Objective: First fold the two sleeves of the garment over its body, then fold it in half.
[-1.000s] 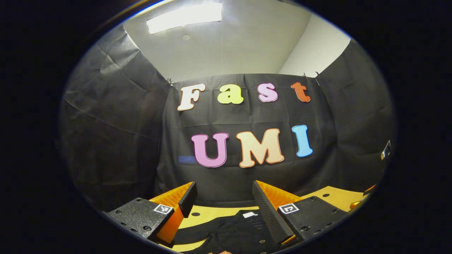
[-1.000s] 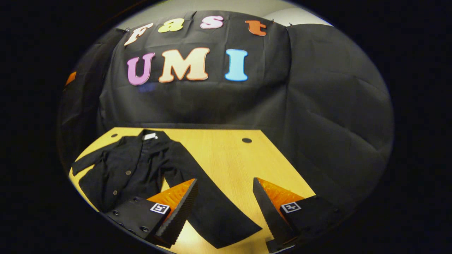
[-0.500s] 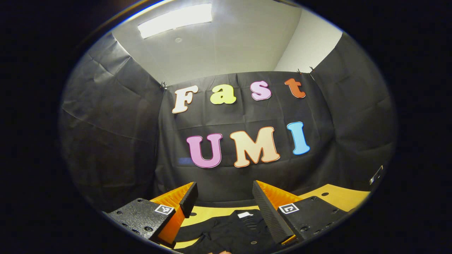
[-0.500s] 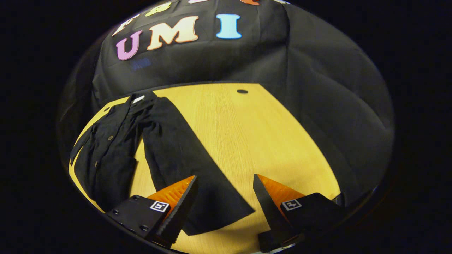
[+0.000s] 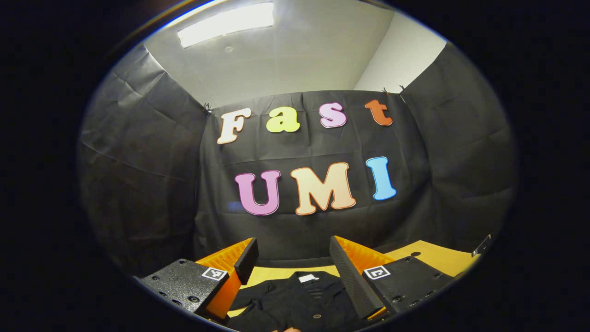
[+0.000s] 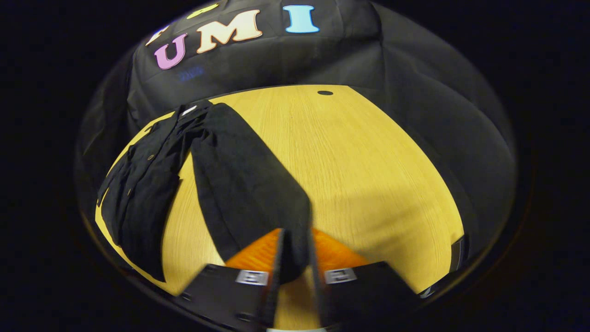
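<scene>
Garment (image 6: pixel 152 180): black, buttoned down the front, lying flat on the yellow wood-grain table (image 6: pixel 368 175), collar end toward the booth's black cloth wall (image 6: pixel 415 92). In the right gripper view its body occupies the table's left part, near the left edge; a white neck label (image 6: pixel 188 110) sits at the collar, at the end nearest the wall. One sleeve (image 6: pixel 244 184) runs from the shoulder diagonally away from the wall, spread out beside the body with a strip of bare table between the two lower down. Right gripper (image 6: pixel 295 272): fingers drawn nearly together with the cuff end of that sleeve between them, both pressing on the cloth; the picture is motion-blurred at the fingers. A round dark hole (image 6: pixel 325 92) marks the table surface close to the wall, well apart from the garment. Left gripper (image 5: pixel 295 267): fingers spread wide, nothing between them, held above the table on the side away from the wall. In the left gripper view the garment's collar, the neck label (image 5: pixel 308 278) and a button (image 5: pixel 316 316) lie on the table beyond and between those fingers, untouched by them. Behind the cloth wall in that view: a pale ceiling with a long lit lamp (image 5: pixel 226 23).
</scene>
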Action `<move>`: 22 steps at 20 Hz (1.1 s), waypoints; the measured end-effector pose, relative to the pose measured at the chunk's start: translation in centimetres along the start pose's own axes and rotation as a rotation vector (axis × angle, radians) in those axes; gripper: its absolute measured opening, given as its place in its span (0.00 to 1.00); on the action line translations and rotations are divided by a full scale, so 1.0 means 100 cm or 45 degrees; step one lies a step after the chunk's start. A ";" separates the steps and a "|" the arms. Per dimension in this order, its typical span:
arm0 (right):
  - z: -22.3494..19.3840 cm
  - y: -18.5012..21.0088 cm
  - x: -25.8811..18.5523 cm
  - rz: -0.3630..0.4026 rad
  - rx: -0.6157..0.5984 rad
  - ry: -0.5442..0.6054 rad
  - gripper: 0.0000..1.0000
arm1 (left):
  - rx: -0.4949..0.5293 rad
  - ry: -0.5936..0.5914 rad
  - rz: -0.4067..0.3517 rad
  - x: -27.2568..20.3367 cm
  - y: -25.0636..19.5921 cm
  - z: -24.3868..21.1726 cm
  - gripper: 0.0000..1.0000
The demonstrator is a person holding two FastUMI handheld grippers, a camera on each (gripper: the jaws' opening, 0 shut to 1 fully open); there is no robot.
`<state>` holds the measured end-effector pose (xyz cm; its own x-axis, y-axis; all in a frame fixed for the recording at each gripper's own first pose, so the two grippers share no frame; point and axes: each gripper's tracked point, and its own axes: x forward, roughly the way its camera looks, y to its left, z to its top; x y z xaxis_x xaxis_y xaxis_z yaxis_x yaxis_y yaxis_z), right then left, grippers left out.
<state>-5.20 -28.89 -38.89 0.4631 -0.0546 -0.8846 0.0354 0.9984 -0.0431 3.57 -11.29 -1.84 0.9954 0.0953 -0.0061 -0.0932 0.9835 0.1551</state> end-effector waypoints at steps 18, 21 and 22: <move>0.154 0.128 -0.046 0.090 -0.063 -0.346 0.03 | -0.046 0.073 0.193 -0.006 0.143 -0.044 0.92; 0.181 0.174 -0.051 0.117 -0.124 -0.407 0.03 | -0.038 0.100 0.205 -0.002 0.171 -0.056 0.92; 0.187 0.189 -0.052 0.130 -0.132 -0.422 0.03 | -0.036 0.099 0.211 0.000 0.181 -0.057 0.92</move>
<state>9.60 -9.95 -26.41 0.7222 0.0618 -0.6889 -0.1078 0.9939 -0.0239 1.81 7.43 -4.66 0.9619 0.2669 -0.0594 -0.2574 0.9572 0.1324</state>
